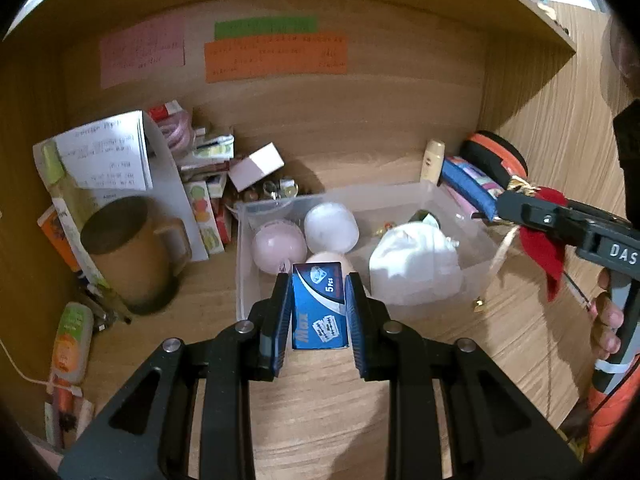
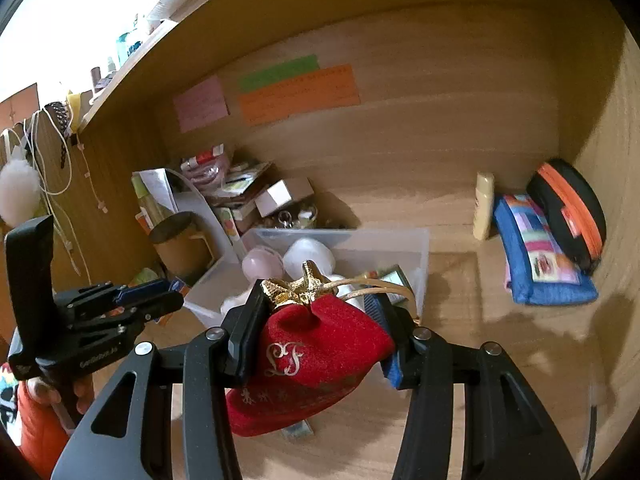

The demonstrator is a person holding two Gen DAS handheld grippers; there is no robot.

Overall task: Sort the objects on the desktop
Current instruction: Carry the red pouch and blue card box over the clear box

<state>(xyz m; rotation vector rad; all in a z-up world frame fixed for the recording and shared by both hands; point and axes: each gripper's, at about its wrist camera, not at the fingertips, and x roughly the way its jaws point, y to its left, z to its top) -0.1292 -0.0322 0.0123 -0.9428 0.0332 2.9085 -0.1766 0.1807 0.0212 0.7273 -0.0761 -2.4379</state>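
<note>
Left wrist view shows the left gripper (image 1: 318, 308) jaws clenched on a blue box (image 1: 318, 312) above the clear bin's (image 1: 452, 194) near edge, while the right gripper (image 2: 320, 332) grasps a red pouch (image 2: 308, 372); carry each level over the bin before releasing.

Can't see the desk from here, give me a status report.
Left tool shut on blue box. Right tool shut on red pouch. Clear bin ahead, half full. Nothing blocking.

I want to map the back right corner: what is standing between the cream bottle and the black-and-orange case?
A blue patchwork pouch lies between bottle and case, clearest in the right wrist view.
</note>
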